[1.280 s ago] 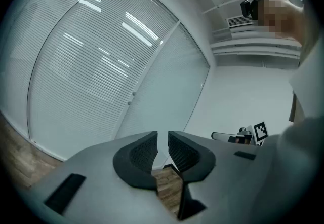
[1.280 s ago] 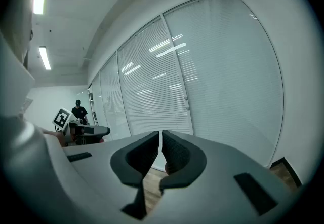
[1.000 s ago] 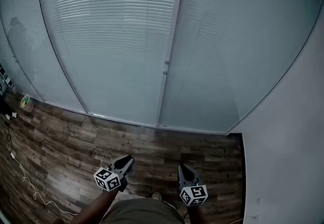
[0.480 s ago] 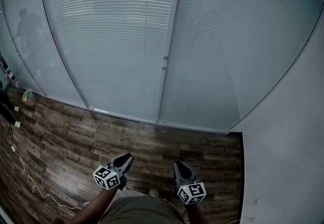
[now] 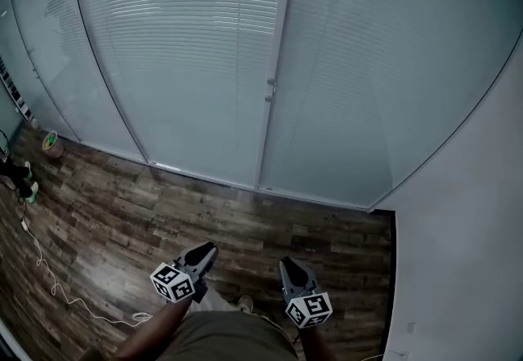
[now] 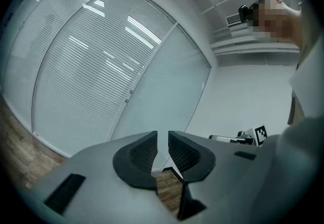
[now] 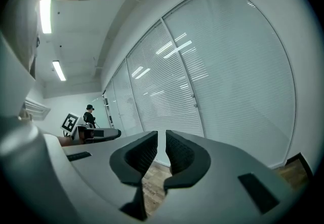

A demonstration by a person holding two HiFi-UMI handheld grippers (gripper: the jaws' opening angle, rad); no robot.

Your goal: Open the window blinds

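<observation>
Closed white slatted blinds (image 5: pixel 196 41) hang behind a glass wall ahead of me, with a small knob (image 5: pixel 270 90) on the upright frame between two panes. Both grippers are held low over the wooden floor, well short of the glass. My left gripper (image 5: pixel 206 251) points at the glass; its jaws stand a little apart with nothing between them (image 6: pixel 162 139). My right gripper (image 5: pixel 288 265) is all but shut, its jaws just opening, also empty (image 7: pixel 161 139). The knob also shows in the left gripper view (image 6: pixel 129 96) and the right gripper view (image 7: pixel 194 100).
A plain white wall (image 5: pixel 466 253) closes the right side and meets the glass at a corner. A thin cable (image 5: pixel 49 286) trails over the wooden floor (image 5: pixel 122 220) at left, near a small green roll (image 5: pixel 51 141). A person (image 7: pixel 89 114) stands far off to the left.
The view has drifted a little along the glass wall, and both grippers have shifted slightly with it. Neither gripper's jaws look different.
</observation>
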